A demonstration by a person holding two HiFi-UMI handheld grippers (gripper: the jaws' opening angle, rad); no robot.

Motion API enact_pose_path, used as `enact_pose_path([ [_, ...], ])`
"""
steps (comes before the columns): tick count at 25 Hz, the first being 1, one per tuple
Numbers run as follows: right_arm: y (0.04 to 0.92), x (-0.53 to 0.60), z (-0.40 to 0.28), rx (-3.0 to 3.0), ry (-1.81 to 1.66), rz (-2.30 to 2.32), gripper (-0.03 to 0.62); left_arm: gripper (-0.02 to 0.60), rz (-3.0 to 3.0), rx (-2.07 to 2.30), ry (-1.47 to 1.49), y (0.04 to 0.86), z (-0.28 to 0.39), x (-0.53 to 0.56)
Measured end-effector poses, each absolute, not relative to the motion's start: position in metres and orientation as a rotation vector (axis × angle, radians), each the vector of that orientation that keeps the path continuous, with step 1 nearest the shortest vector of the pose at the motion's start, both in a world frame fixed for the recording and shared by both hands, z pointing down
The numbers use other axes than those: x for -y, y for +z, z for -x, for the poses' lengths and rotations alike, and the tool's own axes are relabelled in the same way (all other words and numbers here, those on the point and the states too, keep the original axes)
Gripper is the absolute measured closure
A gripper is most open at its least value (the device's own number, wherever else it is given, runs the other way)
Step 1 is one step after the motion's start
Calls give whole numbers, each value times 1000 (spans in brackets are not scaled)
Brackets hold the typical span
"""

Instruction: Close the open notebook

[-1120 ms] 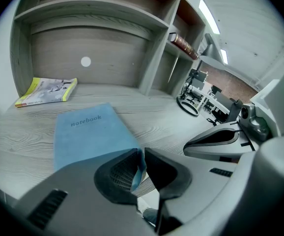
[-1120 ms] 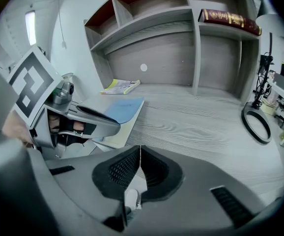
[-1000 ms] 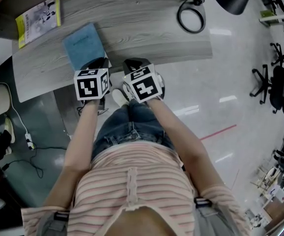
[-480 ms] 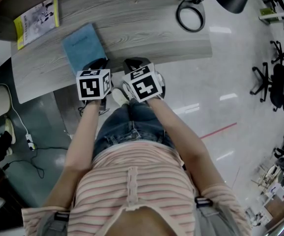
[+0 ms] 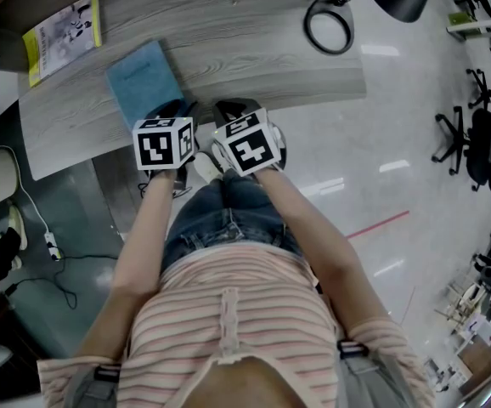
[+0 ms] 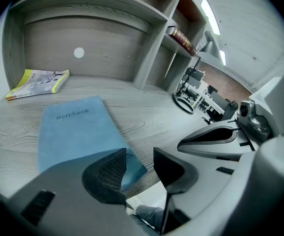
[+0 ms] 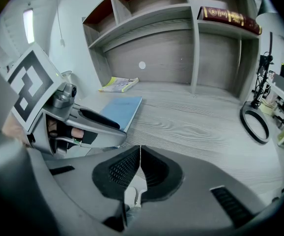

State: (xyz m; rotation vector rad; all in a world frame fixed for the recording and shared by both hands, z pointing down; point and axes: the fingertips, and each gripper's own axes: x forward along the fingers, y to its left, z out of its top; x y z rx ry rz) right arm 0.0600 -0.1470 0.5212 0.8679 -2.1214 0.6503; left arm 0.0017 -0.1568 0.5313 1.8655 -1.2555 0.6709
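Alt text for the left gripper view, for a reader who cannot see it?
A closed blue notebook lies on a grey wood-grain desk, its near corner showing in the gap of the left tongs, whose jaws are opening and not gripping it. A yellow booklet lies farther back at left; the right tongs sit at right.

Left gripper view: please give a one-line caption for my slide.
Left hand-held gripper, jaws opening and gripping nothing, by the near corner of the closed blue notebook on the wooden desk.
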Motion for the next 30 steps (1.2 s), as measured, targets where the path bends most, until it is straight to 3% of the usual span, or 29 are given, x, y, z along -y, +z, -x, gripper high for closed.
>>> enact_pose_path([
  [9, 516, 150, -57, 2133, 636, -862, 576, 423, -1903, 1225, 618, 518, -7, 162],
  [20, 491, 170, -51, 2193, 627, -897, 576, 563, -1931, 1301, 478, 487, 7, 176],
  [30, 453, 187, -27, 2334, 546, -890, 577, 571, -1918, 1455, 308, 447, 43, 179],
])
